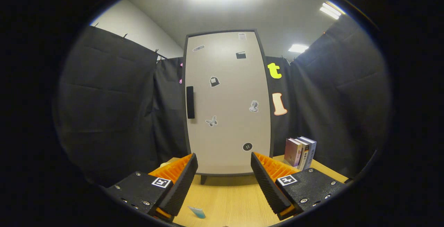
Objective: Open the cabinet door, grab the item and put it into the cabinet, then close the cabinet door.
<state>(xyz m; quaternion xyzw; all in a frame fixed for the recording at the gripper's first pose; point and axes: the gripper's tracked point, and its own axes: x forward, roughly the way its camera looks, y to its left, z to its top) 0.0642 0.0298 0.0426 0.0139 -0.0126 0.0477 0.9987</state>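
Books (301, 152) stood upright on the wooden table (229, 194) just right of the closed cabinet (227, 102), whose dark handle (190, 102) sat on the door's left edge. The gripper (223, 175) faced the cabinet door, fingers spread apart and empty; a small teal item (197, 212) lay between them, well short of the cabinet.

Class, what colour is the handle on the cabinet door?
Black: the handle is a dark vertical bar on the pale grey cabinet door, best seen in the gripper view.
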